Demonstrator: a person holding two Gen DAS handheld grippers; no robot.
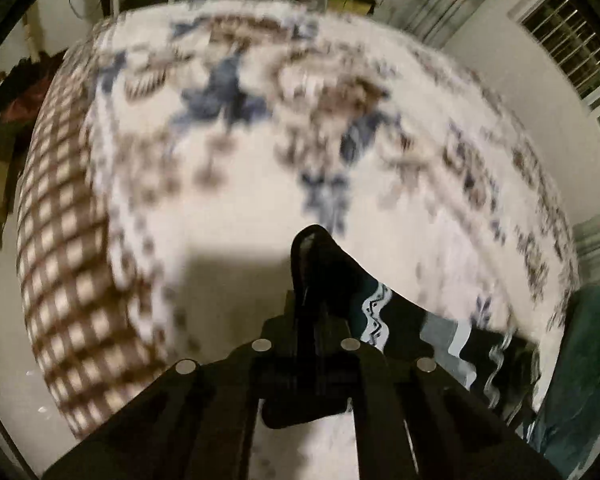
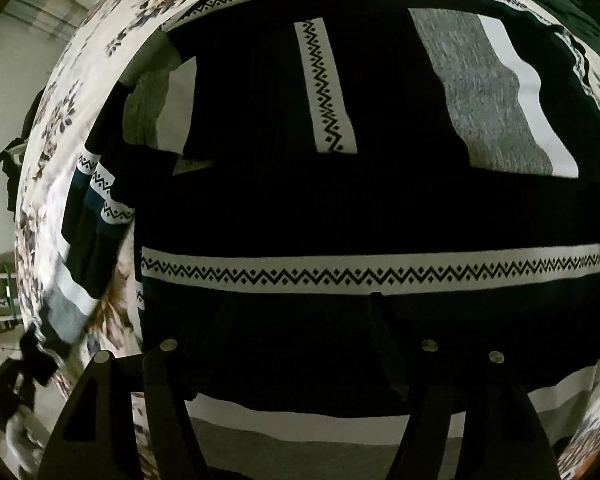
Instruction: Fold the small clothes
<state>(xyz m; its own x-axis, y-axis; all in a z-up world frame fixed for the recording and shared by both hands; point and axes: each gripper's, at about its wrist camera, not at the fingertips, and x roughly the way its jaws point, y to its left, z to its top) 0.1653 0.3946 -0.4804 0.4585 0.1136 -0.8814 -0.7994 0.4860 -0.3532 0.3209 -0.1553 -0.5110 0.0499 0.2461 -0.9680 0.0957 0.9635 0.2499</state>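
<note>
In the left wrist view, the left claw (image 1: 306, 276) was seen closed on a dark fold of the sweater (image 1: 384, 312), which was lifted above the blurred floral bedspread (image 1: 228, 184), its checked border (image 1: 60, 248) at the far left and a green cloth (image 1: 584, 360) at the far right. In the right wrist view, the sweater (image 2: 340, 208) was spread flat on the bedspread (image 2: 60, 128), a sleeve folded over its left side. The right claw (image 2: 300, 308) was held wide open over the hem, its fingers (image 2: 384, 332) dark against the black knit, with nothing gripped.
</note>
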